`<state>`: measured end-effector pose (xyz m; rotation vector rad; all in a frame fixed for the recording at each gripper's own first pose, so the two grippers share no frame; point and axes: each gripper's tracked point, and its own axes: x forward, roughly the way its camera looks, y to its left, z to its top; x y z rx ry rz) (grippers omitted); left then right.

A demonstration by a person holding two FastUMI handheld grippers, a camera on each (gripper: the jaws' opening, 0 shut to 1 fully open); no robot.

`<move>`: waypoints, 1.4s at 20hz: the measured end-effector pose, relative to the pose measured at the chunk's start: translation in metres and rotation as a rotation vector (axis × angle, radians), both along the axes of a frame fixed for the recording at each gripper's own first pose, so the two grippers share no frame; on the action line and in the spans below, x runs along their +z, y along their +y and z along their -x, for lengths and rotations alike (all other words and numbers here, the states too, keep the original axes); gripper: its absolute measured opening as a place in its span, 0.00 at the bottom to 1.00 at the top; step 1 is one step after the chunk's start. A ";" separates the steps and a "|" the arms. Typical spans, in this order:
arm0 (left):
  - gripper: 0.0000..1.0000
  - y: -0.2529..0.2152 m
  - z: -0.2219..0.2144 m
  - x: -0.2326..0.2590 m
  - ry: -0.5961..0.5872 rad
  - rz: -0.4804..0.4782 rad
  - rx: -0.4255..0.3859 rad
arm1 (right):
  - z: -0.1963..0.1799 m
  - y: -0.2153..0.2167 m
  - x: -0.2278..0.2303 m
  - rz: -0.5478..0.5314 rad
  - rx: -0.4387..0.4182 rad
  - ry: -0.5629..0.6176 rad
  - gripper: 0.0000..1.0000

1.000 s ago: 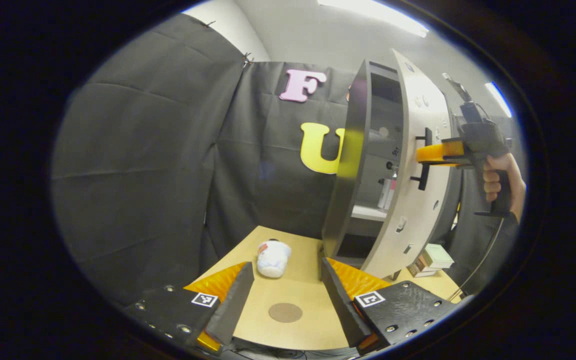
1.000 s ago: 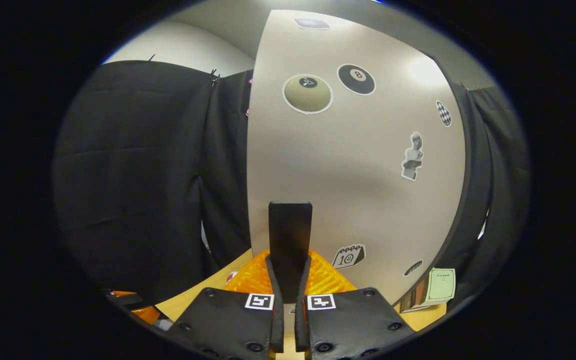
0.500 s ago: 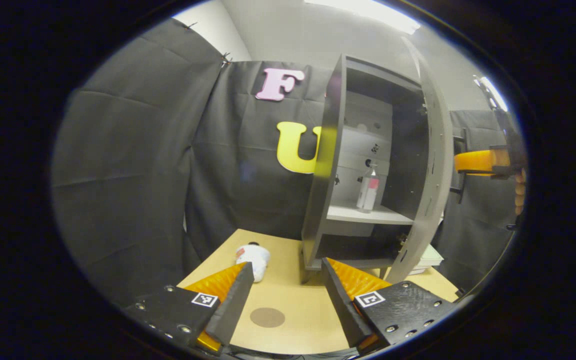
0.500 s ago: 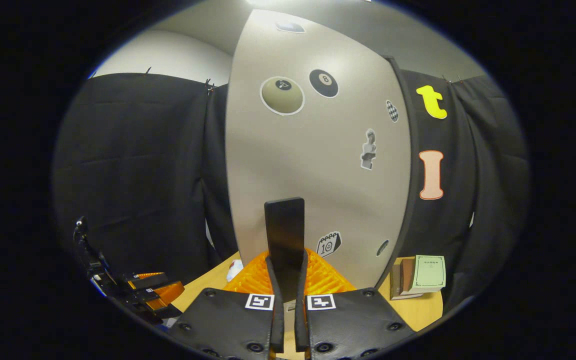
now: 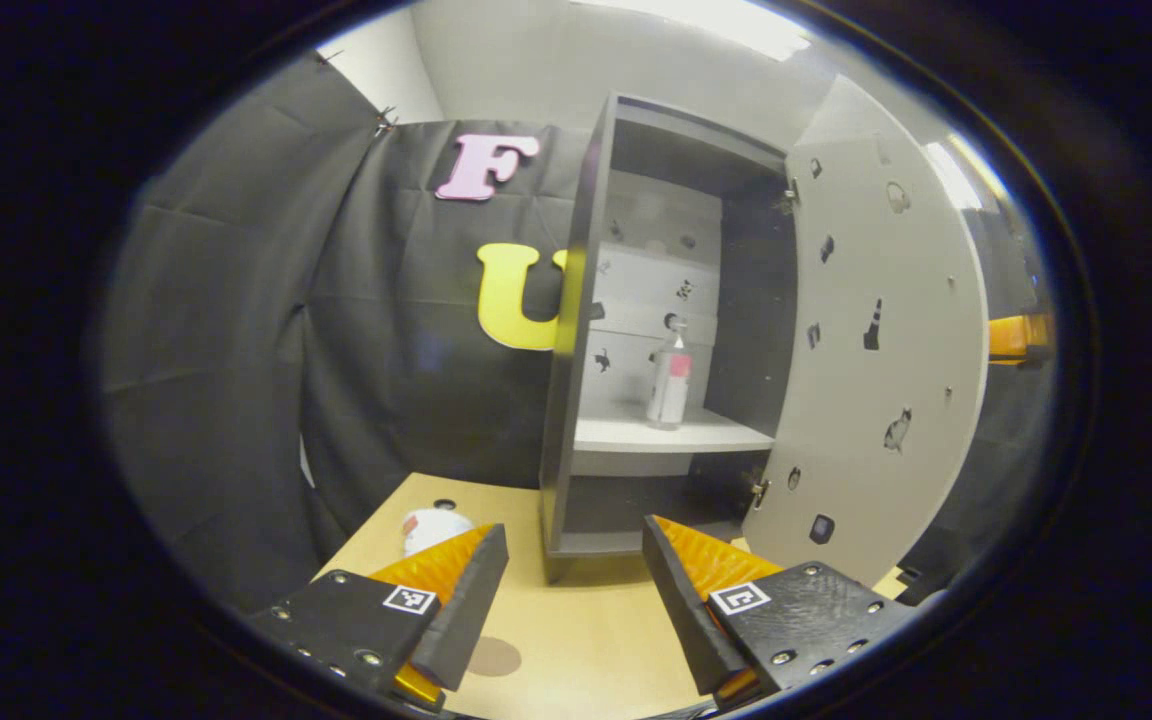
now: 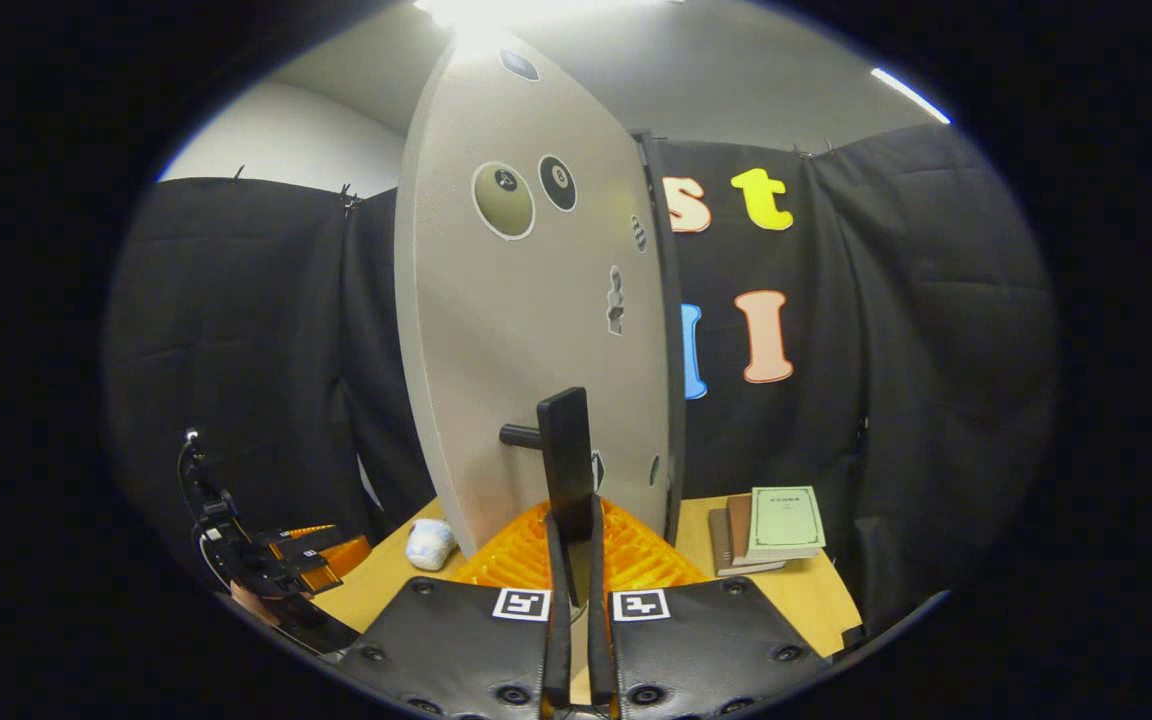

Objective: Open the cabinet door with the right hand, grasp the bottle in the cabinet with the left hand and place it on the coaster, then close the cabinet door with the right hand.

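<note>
Desk [image 5: 576,630] ahead of left hand-held gripper [image 5: 573,585], fingers apart; bottle [image 5: 668,377] on cabinet shelf [image 5: 671,433] beyond. Right hand-held gripper [image 6: 574,545] clamped on door handle [image 6: 566,450], cabinet door [image 6: 526,330] open

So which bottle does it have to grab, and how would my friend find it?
Find the tall grey cabinet standing on the wooden table, with its door swung open. On the pale shelf inside stands the bottle. It is upright and see-through with a pink label, unlike the white container lying on the table.
</note>
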<state>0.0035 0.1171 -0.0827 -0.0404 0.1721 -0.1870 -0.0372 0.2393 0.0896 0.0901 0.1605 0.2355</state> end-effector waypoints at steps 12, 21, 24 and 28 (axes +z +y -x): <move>0.84 -0.079 -0.081 0.016 -0.022 -0.006 -0.123 | -0.006 -0.098 -0.006 -0.063 -0.159 0.013 0.07; 0.84 -0.124 -0.150 0.031 -0.016 -0.018 -0.120 | 0.037 -0.128 -0.021 -0.022 -0.048 0.155 0.06; 0.82 -0.131 -0.162 0.028 -0.025 -0.016 -0.094 | 0.037 -0.147 -0.004 -0.048 -0.044 0.201 0.05; 0.82 -0.144 -0.177 0.021 -0.005 -0.011 -0.105 | 0.018 -0.185 0.009 -0.118 -0.068 0.156 0.02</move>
